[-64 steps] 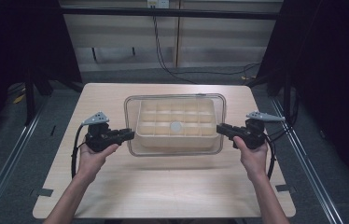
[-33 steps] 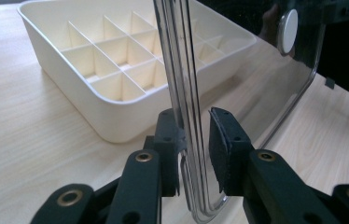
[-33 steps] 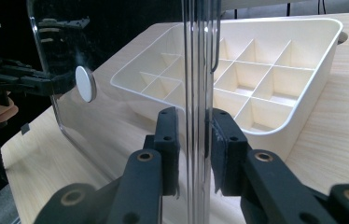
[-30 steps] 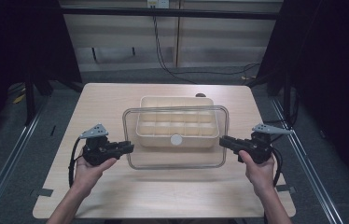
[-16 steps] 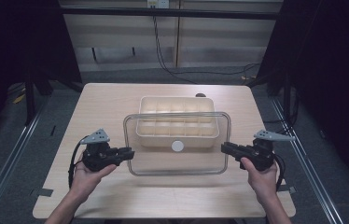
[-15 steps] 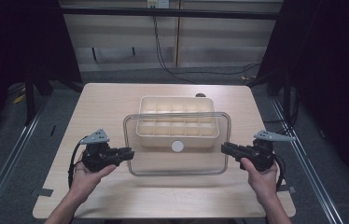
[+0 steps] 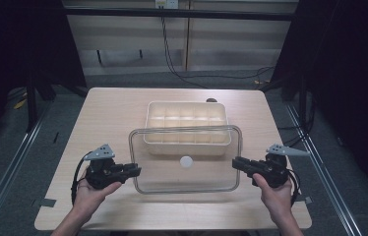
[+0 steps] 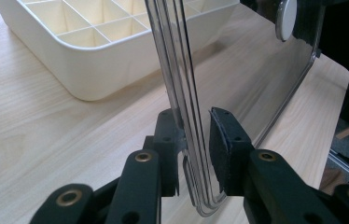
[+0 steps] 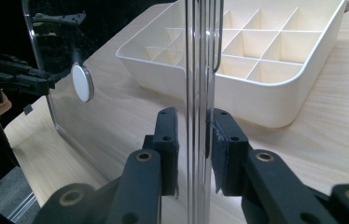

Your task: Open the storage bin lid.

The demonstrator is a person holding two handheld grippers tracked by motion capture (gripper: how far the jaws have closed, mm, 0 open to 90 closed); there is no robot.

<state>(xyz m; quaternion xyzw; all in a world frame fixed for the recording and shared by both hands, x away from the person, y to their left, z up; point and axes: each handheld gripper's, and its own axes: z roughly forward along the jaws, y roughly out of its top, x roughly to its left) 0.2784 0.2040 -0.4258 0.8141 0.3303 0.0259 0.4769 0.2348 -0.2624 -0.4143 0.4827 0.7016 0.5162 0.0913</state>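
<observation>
Now each gripper, left [image 7: 134, 170] and right [image 7: 237, 162], clamps the clear rounded-rectangular plastic lid [image 7: 187, 174] beside the cream compartmented box [image 7: 187, 129].

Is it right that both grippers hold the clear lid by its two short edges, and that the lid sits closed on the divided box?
Not fully. The left gripper and right gripper do hold the clear lid, but the high view shows it lifted off, overlapping only the near edge of the divided box.

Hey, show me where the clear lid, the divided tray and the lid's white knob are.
clear lid [image 7: 167, 172], high view, bare front panel.
divided tray [image 7: 187, 109], high view, far rim.
white knob [image 7: 186, 162], high view, its centre.
</observation>
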